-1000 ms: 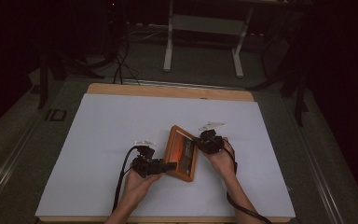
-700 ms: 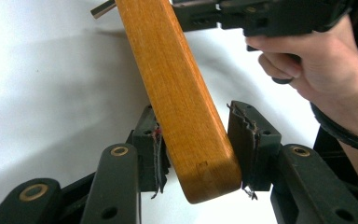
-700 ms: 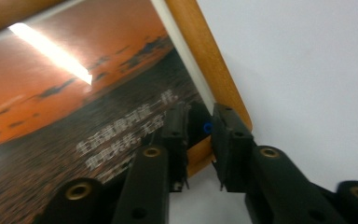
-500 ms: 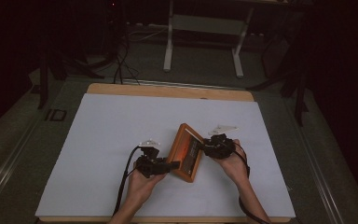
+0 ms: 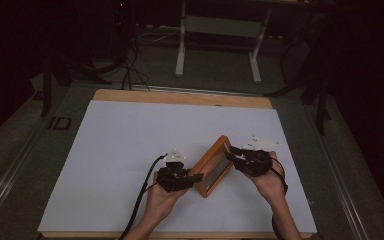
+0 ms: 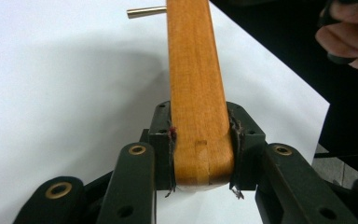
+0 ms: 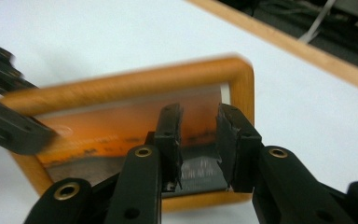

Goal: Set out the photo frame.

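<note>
What we cannot make out

In the right gripper view, the wooden picture frame [image 7: 135, 84] blurs at its top edge, so we cannot read its photo; in the left gripper view its far end runs off the top, the brass peg [image 6: 145, 11] half hidden.

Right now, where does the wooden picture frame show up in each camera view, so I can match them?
High view: the wooden picture frame sits lower centre, tilted, between the two hands.
Left gripper view: its wooden edge runs up the middle, clamped at the bottom by the left tongs.
Right gripper view: it spans the centre, glass side facing the camera, behind the open right tongs.
Shared landmark: the white table cover, also and.
</note>
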The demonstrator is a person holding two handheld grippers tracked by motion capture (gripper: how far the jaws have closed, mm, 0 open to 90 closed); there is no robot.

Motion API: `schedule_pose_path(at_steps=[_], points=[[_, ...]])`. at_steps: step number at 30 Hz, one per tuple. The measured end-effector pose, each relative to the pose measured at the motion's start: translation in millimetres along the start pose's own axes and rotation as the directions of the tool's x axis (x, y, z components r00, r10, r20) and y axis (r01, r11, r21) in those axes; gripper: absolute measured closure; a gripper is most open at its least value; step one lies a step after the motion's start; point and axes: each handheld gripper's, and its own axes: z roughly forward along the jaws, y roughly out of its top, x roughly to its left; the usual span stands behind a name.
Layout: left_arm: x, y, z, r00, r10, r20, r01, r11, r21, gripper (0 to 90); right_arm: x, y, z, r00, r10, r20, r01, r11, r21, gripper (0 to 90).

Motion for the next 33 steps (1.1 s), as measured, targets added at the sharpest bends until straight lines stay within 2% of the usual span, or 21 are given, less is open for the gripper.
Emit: schedule_pose_path(at_steps=[2, 5, 7, 9, 10, 12, 14, 18, 22, 23, 24, 30, 31, 33], points=[[-4.0, 0.2, 1.9, 0.9998, 0.022, 0.0, -0.022, 0.9997, -0.01, 68.7, -1.8, 1.6, -12.5, 0.9997, 0.018, -0.015, -0.019, 0.999, -0.04, 70.4], [-9.8, 0.7, 4.0, 0.9978, 0.066, -0.007, -0.066, 0.9977, -0.015, 68.8, -4.2, 1.4, -18.3, 0.9992, 0.033, -0.022, -0.034, 0.997, -0.066, 72.4], [-14.7, 0.6, 5.4, 0.9944, 0.105, -0.011, -0.105, 0.9943, -0.018, 68.8, -6.2, 0.4, -21.9, 0.9987, 0.046, -0.02, -0.048, 0.995, -0.085, 73.8], [-20.6, 0.2, 6.8, 0.9878, 0.154, -0.02, -0.155, 0.9878, -0.018, 68.8, -7.9, -1.7, -25.1, 0.9987, 0.05, -0.007, -0.051, 0.993, -0.105, 75.2], [-23.4, -0.3, 7.7, 0.9841, 0.177, -0.019, -0.177, 0.984, -0.021, 68.8, -9.4, -4.3, -27.6, 0.9986, 0.053, 0.0, -0.053, 0.992, -0.118, 80.0], [-28.8, -0.9, 9.4, 0.9748, 0.222, -0.024, -0.222, 0.9747, -0.022, 68.7, -9.9, -5.7, -28.8, 0.9984, 0.056, 0.006, -0.055, 0.991, -0.124, 83.0], [-32.4, -0.4, 11.4, 0.9684, 0.248, -0.023, -0.249, 0.9684, -0.018, 68.5, -11.0, -9.3, -32.2, 0.9977, 0.067, 0.016, -0.064, 0.989, -0.136, 90.0], [-34.6, 1.9, 15.1, 0.9641, 0.265, -0.016, -0.265, 0.9641, -0.014, 68.4, -12.3, -12.4, -33.7, 0.9975, 0.067, 0.021, -0.064, 0.99, -0.128, 90.0], [-36.6, 2.8, 19.0, 0.9591, 0.283, -0.003, -0.283, 0.9588, -0.022, 68.1, -17.6, -18.7, -32.4, 0.9947, 0.098, 0.031, -0.094, 0.989, -0.118, 90.0], [-37.7, 2.8, 19.7, 0.9563, 0.292, -0.002, -0.292, 0.956, -0.021, 67.9, -18.3, -20.0, -31.7, 0.9949, 0.095, 0.032, -0.091, 0.989, -0.113, 90.0], [-39.2, 2.3, 19.7, 0.9508, 0.31, -0.006, -0.31, 0.9506, -0.019, 67.8, -17.7, -21.8, -30.2, 0.9952, 0.087, 0.045, -0.082, 0.992, -0.097, 90.0], [-38.3, 1.3, 20.4, 0.9539, 0.3, 0.008, -0.3, 0.9538, -0.02, 66.7, -14.4, -26.0, -29.8, 0.9963, 0.064, 0.057, -0.06, 0.996, -0.072, 90.0], [-37.8, 0.4, 21.3, 0.9543, 0.298, 0.016, -0.298, 0.9544, -0.013, 64.5, -14.7, -27.3, -29.8, 0.9967, 0.062, 0.054, -0.058, 0.996, -0.073, 90.0], [-36.2, -1.4, 22.5, 0.9565, 0.291, 0.027, -0.291, 0.9568, -0.003, 54.7, -15.3, -29.3, -30.9, 0.9966, 0.069, 0.046, -0.065, 0.995, -0.081, 90.0]])
